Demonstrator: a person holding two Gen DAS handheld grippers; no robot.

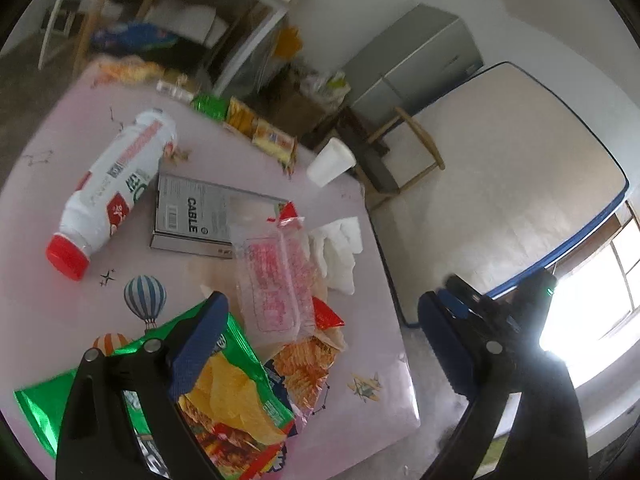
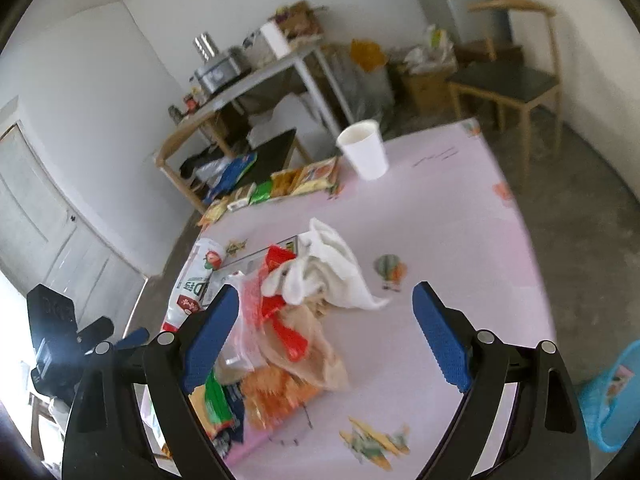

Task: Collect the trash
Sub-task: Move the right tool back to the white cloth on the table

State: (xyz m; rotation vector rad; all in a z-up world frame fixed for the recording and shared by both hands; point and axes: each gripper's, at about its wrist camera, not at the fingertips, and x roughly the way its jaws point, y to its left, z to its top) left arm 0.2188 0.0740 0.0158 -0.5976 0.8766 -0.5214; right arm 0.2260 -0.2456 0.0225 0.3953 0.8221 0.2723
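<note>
Both the left gripper and right gripper are hanging spread and empty over the wrappers at lower centre; next, closing on one.

A pink counter with balloon and plane prints fills the left of the left wrist frame. On it lie a white bottle at upper left, a grey box at centre, a clear wrapper, a tissue, a green chip bag at the bottom and a cup near the far edge.
</note>
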